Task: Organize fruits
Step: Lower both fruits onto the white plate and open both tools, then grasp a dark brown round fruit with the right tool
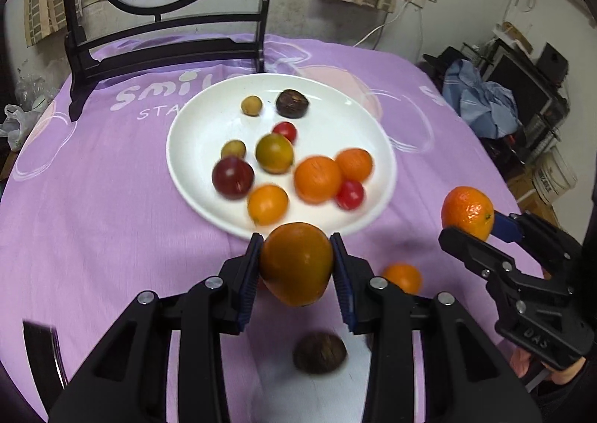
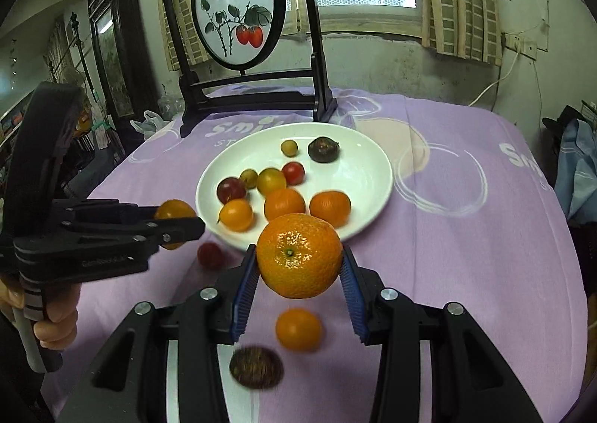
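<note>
My left gripper [image 1: 296, 266] is shut on a dark orange-green citrus [image 1: 296, 262], held above the cloth just in front of the white plate [image 1: 194, 132]. My right gripper [image 2: 298, 266] is shut on a bright mandarin [image 2: 298, 255], also near the plate's front rim [image 2: 377, 162]. The plate holds several small fruits: oranges, cherry tomatoes, a purple fruit, longans and a dark brown fruit. On the cloth below the grippers lie a small orange [image 2: 298, 329], a brown fruit [image 2: 256, 367] and a red tomato [image 2: 210, 254]. The right gripper also shows in the left wrist view [image 1: 474, 225], the left gripper in the right wrist view [image 2: 179, 223].
A black-framed round painted screen [image 2: 238, 5] stands at the table's far edge behind the plate. The table carries a purple cloth [image 1: 93, 218]. Clutter and blue fabric [image 1: 481, 102] lie off the table's right side.
</note>
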### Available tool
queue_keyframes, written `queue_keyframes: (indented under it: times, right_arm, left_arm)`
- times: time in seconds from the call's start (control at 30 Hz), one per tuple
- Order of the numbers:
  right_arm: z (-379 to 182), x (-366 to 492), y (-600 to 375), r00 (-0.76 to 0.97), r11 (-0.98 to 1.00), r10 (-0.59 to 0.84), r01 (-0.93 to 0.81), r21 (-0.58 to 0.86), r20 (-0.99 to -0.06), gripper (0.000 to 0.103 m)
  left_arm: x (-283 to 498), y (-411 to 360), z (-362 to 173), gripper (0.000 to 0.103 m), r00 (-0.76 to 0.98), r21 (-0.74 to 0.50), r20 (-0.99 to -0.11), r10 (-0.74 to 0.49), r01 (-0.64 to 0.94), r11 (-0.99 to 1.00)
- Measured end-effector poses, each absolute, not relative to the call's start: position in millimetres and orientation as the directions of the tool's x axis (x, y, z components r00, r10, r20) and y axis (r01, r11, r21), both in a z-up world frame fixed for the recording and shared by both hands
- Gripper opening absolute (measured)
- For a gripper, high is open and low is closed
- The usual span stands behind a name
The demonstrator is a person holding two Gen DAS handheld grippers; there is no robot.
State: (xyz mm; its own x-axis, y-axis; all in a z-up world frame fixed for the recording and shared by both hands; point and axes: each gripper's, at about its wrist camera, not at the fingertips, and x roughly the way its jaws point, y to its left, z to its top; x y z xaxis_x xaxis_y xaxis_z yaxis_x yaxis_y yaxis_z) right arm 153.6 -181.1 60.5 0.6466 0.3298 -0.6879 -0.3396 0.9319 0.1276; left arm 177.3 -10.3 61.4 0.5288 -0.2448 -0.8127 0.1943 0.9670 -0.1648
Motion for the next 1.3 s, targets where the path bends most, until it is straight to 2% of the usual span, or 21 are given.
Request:
queue_keyframes:
  times: [0.17, 0.43, 0.57, 0.63, 0.67, 0.8, 0.9, 1.13, 1.3]
  right_arm:
    - [52.6, 204.2, -165.3, 0.635, 0.936, 0.313, -0.330, 0.119, -0.707, 0.044]
    - [35.7, 263.0, -142.0, 0.625, 0.943, 0.286, -0.317, 0.098, -0.727, 0.044]
    - [25.7, 270.8, -138.5, 0.614, 0.947, 0.279, -0.304, 0.104, -0.738, 0.047]
    - [27.1, 267.7, -141.9, 0.634, 0.956, 0.254, -0.279, 0.089, -0.731, 0.052]
    - [28.2, 264.6, -144.2, 0.635, 0.957, 0.255, -0.275, 0.095, -0.729, 0.053]
    - [34.0, 247.2, -151.0, 0.641, 0.954, 0.255, -0.288, 0.082, -0.724, 0.054]
    - [35.1, 224.7, -154.9, 0.644, 0.953, 0.244, -0.299, 0.055, -0.725, 0.060]
    - [30.2, 175.7, -159.0, 0.626, 0.944, 0.235, -0.330, 0.020, -0.743, 0.062]
    - [24.9, 145.9, -165.9, 0.614, 0.945, 0.238, -0.325, 0.033, -0.752, 0.067]
  left_arm:
    - [223.2, -6.5, 46.5, 0.036, 0.508, -0.162, -0.832, -0.222, 0.160, 0.974]
    - [255.4, 0.4, 37.9, 0.036, 0.531, -0.137, -0.830, -0.173, 0.106, 0.985]
    - [260.2, 2.5, 39.3, 0.040, 0.531, -0.162, -0.827, -0.183, 0.087, 0.983]
    - [259.4, 4.9, 41.9, 0.049, 0.535, -0.174, -0.825, -0.183, 0.068, 0.982]
    - [257.3, 6.7, 44.0, 0.057, 0.540, -0.183, -0.821, -0.187, 0.061, 0.981]
    - [240.1, 7.1, 55.8, 0.066, 0.578, -0.162, -0.798, -0.172, 0.069, 0.984]
    - [223.4, 6.8, 63.9, 0.067, 0.606, -0.141, -0.780, -0.156, 0.072, 0.987]
    - [174.6, 2.6, 65.4, 0.069, 0.620, -0.110, -0.774, -0.133, 0.075, 0.991]
    - [139.8, -1.4, 50.2, 0.071, 0.604, -0.075, -0.789, -0.109, 0.081, 0.994]
